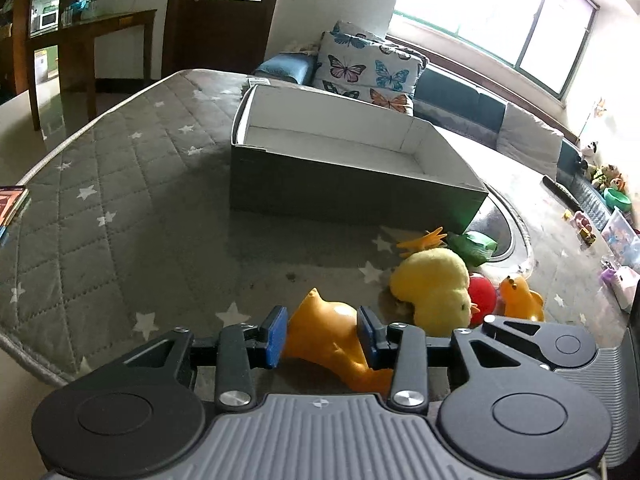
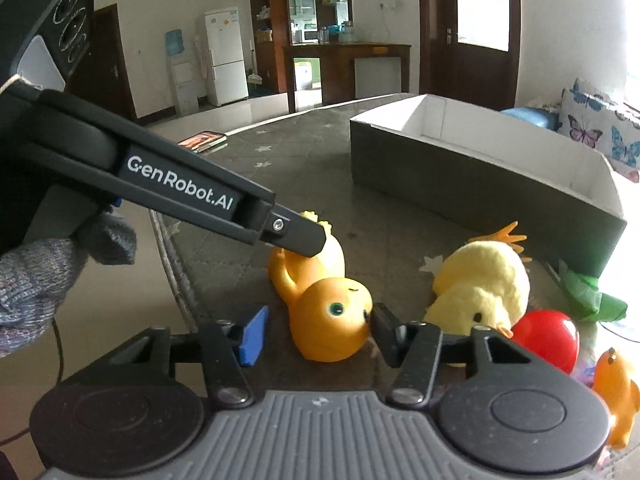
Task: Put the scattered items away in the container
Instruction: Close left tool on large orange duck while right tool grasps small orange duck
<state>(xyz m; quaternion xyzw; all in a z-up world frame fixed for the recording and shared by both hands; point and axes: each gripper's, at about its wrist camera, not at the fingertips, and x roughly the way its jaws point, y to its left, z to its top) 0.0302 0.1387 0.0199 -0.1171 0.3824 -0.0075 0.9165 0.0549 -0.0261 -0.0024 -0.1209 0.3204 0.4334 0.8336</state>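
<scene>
While I watch through both wrist cameras, the grey quilted star-print tabletop point(image 1: 140, 200) carries everything. Towards its left edge lies a flat book or tablet with an orange cover point(image 2: 202, 141). At the near edge lies the large glossy orange rubber duck point(image 2: 332, 320), on its side. My left gripper point(image 1: 322, 334) straddles its body, one blue pad point(image 1: 276, 336) close against each flank; I cannot tell whether they squeeze it or merely sit beside it. My right gripper point(image 2: 316, 326) brackets the duck's head: the right finger touches the beak side, the left blue pad stands clear of it, so those jaws are spread and pinch nothing.

Behind the duck, towards the middle of the tabletop, stands the rectangular dark grey cardboard box with a white inside point(image 1: 340, 188), upright.

Right of the duck, just beside it, lies a fluffy yellow plush chick point(image 1: 432, 288). Touching the chick's right side is a shiny red ball point(image 1: 482, 294), then a small orange rubber duck point(image 1: 520, 298) at the near edge. A crumpled green wrapper point(image 1: 474, 246) sits between the chick and the box's near right corner.
</scene>
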